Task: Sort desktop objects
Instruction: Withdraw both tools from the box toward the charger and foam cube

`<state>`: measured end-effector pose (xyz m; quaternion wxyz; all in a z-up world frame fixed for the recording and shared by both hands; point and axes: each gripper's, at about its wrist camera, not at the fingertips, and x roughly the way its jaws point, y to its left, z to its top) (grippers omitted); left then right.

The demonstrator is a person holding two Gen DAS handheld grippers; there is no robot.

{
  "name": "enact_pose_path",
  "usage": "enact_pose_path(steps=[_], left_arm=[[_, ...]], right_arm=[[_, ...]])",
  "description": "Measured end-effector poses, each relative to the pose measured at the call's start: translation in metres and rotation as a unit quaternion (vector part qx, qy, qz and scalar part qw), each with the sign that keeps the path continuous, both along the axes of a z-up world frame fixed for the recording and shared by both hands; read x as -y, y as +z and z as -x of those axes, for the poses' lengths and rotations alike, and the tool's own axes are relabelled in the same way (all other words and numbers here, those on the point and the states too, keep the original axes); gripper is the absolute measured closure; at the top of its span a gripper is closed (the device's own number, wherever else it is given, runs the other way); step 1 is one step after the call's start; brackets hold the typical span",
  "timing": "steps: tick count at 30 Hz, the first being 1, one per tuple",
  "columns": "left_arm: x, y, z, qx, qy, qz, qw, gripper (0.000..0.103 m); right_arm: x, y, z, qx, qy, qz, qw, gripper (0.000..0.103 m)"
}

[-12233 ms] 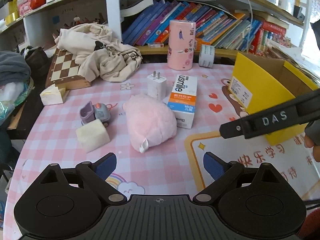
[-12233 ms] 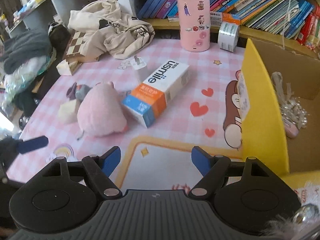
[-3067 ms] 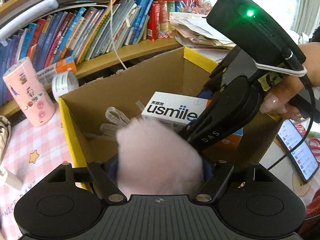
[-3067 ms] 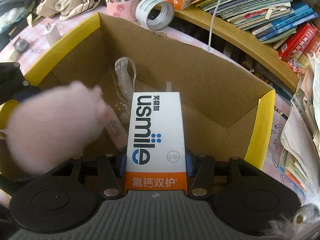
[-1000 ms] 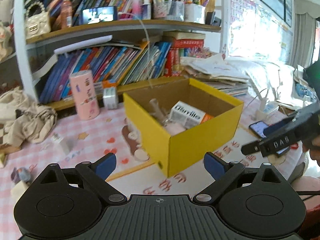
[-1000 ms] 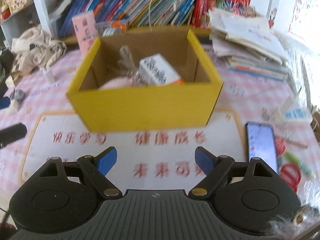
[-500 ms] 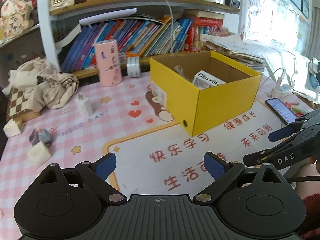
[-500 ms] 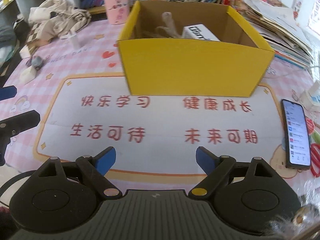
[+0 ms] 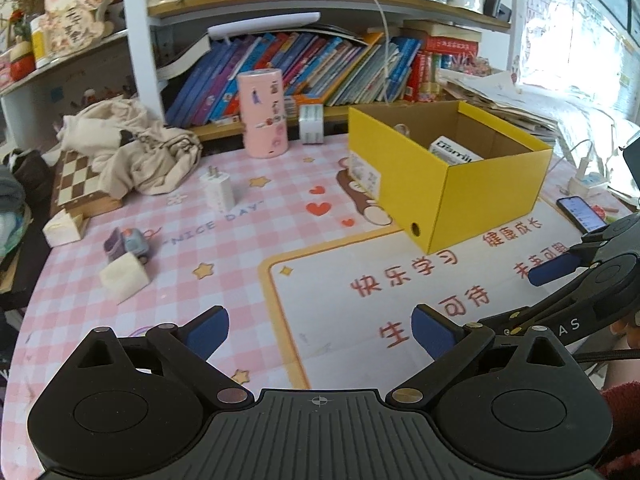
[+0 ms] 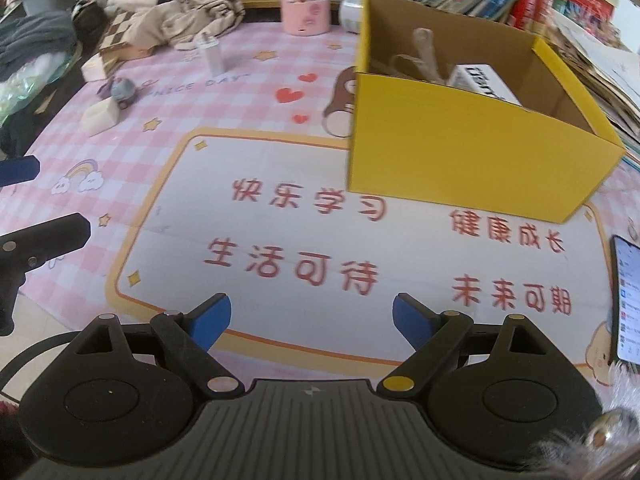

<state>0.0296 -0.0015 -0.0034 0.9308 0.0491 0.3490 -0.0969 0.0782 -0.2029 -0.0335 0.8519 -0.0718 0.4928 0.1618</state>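
A yellow cardboard box (image 9: 476,200) (image 10: 460,160) stands on the pink checked mat, with the white usmile toothpaste carton (image 9: 454,154) (image 10: 482,80) lying inside it. Left on the mat are a white charger plug (image 9: 218,192) (image 10: 212,56), a small grey toy car (image 9: 130,242) (image 10: 122,90) and a cream foam block (image 9: 124,276) (image 10: 100,118). My left gripper (image 9: 320,326) hangs open and empty over the near mat. My right gripper (image 10: 311,318) is open and empty too, in front of the box; it shows at the right edge of the left wrist view (image 9: 556,268).
A pink cylinder (image 9: 264,114), a tape roll (image 9: 311,123), a beige garment (image 9: 136,152) on a chessboard (image 9: 78,186) and shelves of books (image 9: 320,68) line the back. A phone (image 10: 626,300) lies at the right. Another cream block (image 9: 64,229) sits at the left edge.
Both grippers have let go of the pink plush and the toothpaste carton in the box, then drawn back and lower toward the near side of the mat, staying open.
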Motion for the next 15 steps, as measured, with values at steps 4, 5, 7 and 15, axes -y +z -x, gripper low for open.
enact_pose_path(steps=[4, 5, 7, 15], left_arm=[[-0.011, 0.0, 0.004, 0.002, 0.01, 0.0, 0.9999, 0.003], [-0.014, 0.0, 0.005, 0.003, 0.013, 0.0, 0.9999, 0.003], [-0.019, 0.0, 0.007, 0.004, 0.018, 0.0, 0.9998, 0.003], [-0.043, 0.0, 0.012, 0.011, 0.044, 0.004, 0.999, 0.003]], right_arm=[[-0.016, 0.0, -0.001, 0.001, 0.019, 0.005, 1.0, 0.015], [-0.02, 0.0, 0.0, 0.002, 0.024, 0.007, 1.0, 0.015], [-0.028, 0.001, 0.0, 0.006, 0.032, 0.01, 0.999, 0.015], [-0.059, 0.003, -0.001, 0.015, 0.065, 0.024, 0.997, 0.014]])
